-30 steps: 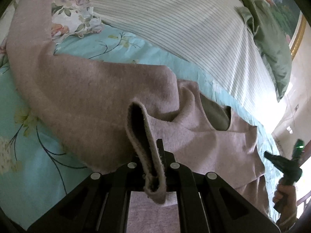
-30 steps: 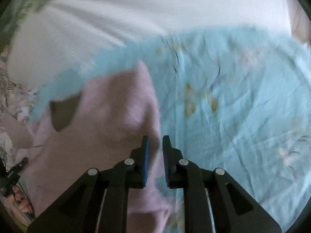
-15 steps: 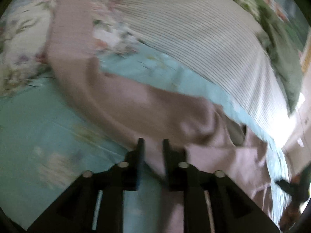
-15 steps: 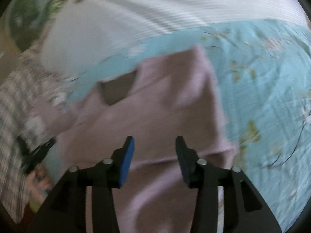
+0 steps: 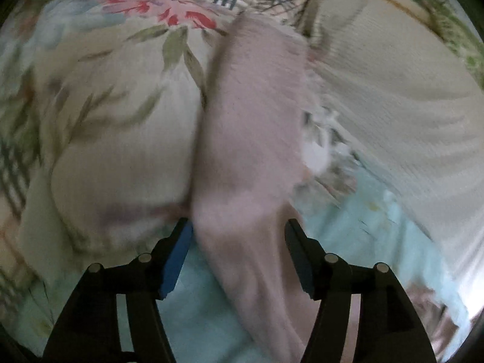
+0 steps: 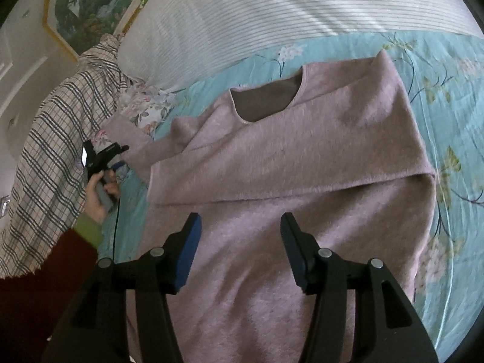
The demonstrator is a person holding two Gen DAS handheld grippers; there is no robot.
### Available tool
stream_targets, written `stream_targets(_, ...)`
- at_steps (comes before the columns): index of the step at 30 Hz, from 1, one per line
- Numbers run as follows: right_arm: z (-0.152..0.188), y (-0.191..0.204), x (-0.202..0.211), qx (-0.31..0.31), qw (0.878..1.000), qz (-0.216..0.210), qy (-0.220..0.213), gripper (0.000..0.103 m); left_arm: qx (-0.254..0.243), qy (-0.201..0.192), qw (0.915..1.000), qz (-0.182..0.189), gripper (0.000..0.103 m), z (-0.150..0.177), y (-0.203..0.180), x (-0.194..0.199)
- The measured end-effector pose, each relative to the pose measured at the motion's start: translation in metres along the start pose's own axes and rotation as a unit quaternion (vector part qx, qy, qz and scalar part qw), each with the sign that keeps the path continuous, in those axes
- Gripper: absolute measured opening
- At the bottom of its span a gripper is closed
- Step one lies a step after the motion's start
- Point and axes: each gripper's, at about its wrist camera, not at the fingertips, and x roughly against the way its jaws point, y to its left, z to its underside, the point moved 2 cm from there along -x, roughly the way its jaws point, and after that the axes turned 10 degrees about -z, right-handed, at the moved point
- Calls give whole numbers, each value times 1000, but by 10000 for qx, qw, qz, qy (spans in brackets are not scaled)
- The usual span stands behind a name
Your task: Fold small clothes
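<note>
You were mid-fold on the sweater, which lay spread on the bed with its neck hole toward the striped pillow. One sleeve was already folded across the chest, its straight edge running just ahead of your right hand-held gripper. That gripper hung over the lower body of the sweater with its jaws spread wide and nothing between them. Your left hand-held gripper was likewise released, jaws apart, straddling the other sleeve where it trailed up onto the floral bedding; the view there was blurred, so I could not tell whether the pads touched the knit.

By my reading, the step in hand was the second sleeve. The next move called for you to close the left gripper on that sleeve near its cuff end and carry it back across the chest to lie on or beside the first one. The right gripper could have pinned the body so the knit did not drag.

On edges: the sweater's far side lay well inside the blue sheet, with open bed beyond it toward the right. The left side was crowded. The plaid cloth and floral bedding sat close to the sleeve, and soft folds there could have been caught up with it. The room toward the hem was out of view.
</note>
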Motion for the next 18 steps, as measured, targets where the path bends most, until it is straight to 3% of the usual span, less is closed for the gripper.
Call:
stream_targets(1, 1, 0, -3, -22, 10000, -9, 47, 56, -26, -104, 9998, -144, 63, -11, 0, -4)
stream_targets(4, 4, -1, -10, -63, 9999, -5, 125, 56, -9, -339, 9994, -92, 56, -34, 0, -3)
stream_targets(6, 6, -2, -15, -107, 9998, -45, 171, 56, -198, -352, 9992, 28, 13, -42, -4, -3)
stream_targets(7, 7, -3, -19, -161, 9996, -83, 195, 56, -285, -295, 9991, 87, 4, -44, -5, -5)
stream_targets(10, 9, -1, -23, -242, 9993, -213, 188, 56, -412, -494, 9975, 302, 3, -42, -8, 10)
stream_targets(14, 14, 7, -22, -203, 9992, -321, 144, 56, -539, -704, 9921, 889, 3, -20, -18, 53)
stream_targets(18, 19, 10, -16, -260, 9988, -410, 67, 56, -844, -816, 9802, 1592, 2, 20, -44, 105)
